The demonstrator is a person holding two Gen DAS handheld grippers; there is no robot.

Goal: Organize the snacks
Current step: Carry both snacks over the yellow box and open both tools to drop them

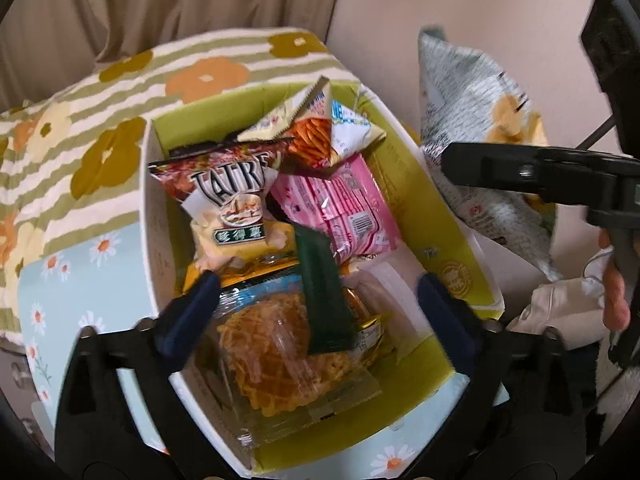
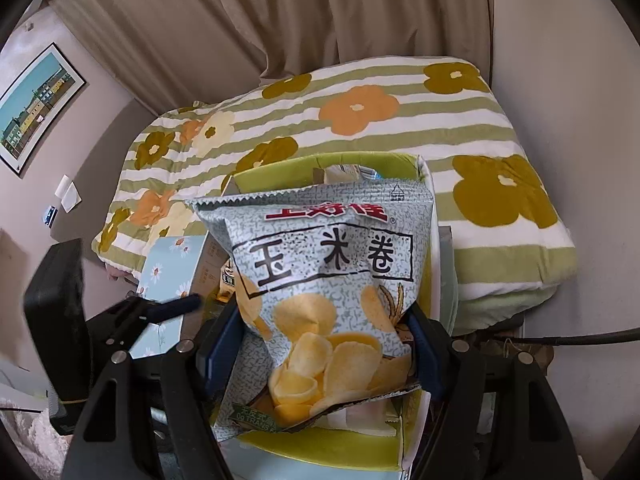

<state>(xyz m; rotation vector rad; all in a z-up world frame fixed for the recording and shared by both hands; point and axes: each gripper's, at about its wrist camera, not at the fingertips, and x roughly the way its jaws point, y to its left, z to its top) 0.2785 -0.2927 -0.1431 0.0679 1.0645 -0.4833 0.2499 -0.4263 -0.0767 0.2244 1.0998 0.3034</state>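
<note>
The left gripper [image 1: 318,300] hangs over the open snack box [image 1: 156,216], its jaws spread wide with nothing between them. The right gripper [image 2: 324,340] is clamped on a grey corn-chip bag [image 2: 332,280], held upright just at the box's right side. Inside the box lie a waffle-snack pack [image 1: 272,344], a dark green sachet [image 1: 324,292] and a pink packet [image 1: 344,204], near a flowered quilt [image 1: 80,120].

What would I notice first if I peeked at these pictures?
The big grey corn-chip bag, pinched in the right gripper above the box. Next, the green-lined box crammed with snacks, like a pink packet, under the open left gripper.
</note>
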